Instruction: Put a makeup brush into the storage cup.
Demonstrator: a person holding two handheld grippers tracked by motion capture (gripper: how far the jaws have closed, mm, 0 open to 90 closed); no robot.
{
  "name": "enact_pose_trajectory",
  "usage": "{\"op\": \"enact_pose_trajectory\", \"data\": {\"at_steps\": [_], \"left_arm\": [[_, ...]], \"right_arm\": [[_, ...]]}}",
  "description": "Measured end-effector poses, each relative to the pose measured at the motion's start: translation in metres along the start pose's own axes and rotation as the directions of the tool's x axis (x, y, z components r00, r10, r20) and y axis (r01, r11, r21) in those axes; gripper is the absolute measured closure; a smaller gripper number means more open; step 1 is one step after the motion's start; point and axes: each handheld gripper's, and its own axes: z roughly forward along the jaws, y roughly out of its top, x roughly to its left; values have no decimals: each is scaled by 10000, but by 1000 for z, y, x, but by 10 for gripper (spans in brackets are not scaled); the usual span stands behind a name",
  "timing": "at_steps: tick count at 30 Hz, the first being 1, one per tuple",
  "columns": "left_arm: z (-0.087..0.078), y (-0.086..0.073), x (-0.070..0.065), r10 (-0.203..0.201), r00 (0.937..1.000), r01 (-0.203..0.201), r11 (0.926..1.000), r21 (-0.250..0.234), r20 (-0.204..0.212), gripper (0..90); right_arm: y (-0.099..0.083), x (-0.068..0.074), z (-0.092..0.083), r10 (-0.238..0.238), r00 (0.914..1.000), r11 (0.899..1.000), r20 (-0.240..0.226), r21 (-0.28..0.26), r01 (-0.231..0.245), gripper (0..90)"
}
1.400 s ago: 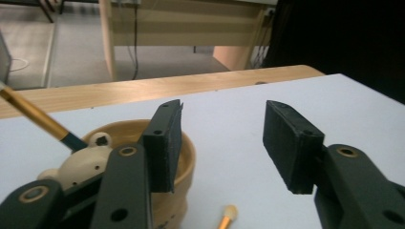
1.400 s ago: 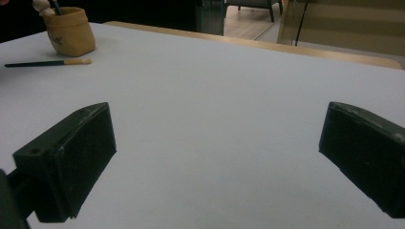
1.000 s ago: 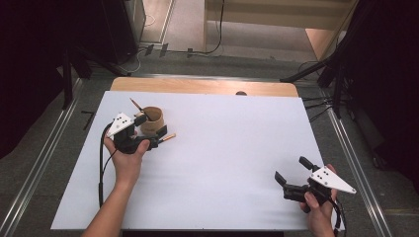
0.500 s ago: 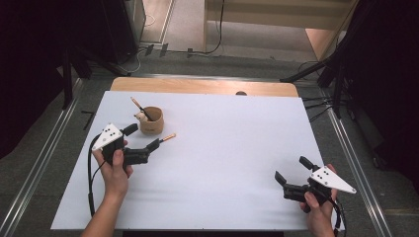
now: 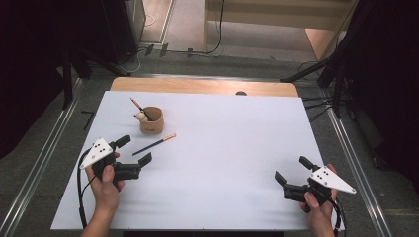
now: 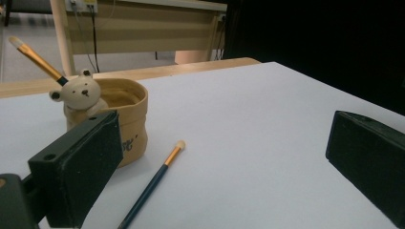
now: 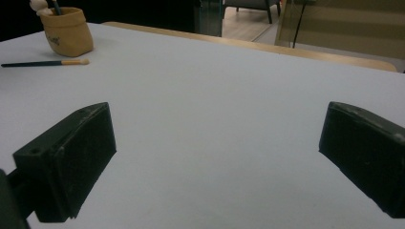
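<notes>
- The white surface [image 5: 222, 163] carries just a few small things, all grouped at its far left.
- My left claw [image 5: 134, 157] has pulled back from the tan cup [image 5: 151, 120] toward my near edge since a second ago, when it was right up against the cup. Its jaws have just been opening and now stand wide, with nothing between them.
- My right claw [image 5: 292, 176] rests at the near right corner, well apart from everything, in the same spot as before. Its jaws are wide and bare too.
- The tan cup stands upright, with a small bear figure [image 6: 80, 93] on its rim and one brush [image 6: 36, 58] leaning out of it.
- A second, dark-handled brush [image 5: 154, 144] lies flat on the surface just beside the cup, its pale tip pointing away from my left claw. It lies loose, between the cup and that claw.
- My reading: the brush on the surface has been let go, so that step looks finished, or the brush awaits a fresh pick-up toward the cup.
</notes>
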Motion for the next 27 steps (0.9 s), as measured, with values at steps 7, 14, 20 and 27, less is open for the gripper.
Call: {"op": "enact_pose_trajectory", "data": {"at_steps": [7,14,20,27], "left_arm": [[-29,-11,2,6,9997,-8,9999,-107,-260,0],[-47,-20,4,164,9987,-159,9998,97,-492,0],[-61,-27,7,190,9979,-185,9998,96,-617,0],[-73,-33,15,-25,9957,41,9998,176,-923,0]], "right_arm": [[0,-2,-1,12,10000,10000,45,-29,-12,0],[0,-5,-3,59,9999,10000,147,-42,-59,0],[0,-6,-3,47,9998,10000,210,-50,-46,0],[-1,-7,-4,55,9996,10000,292,-40,-53,0]]}}
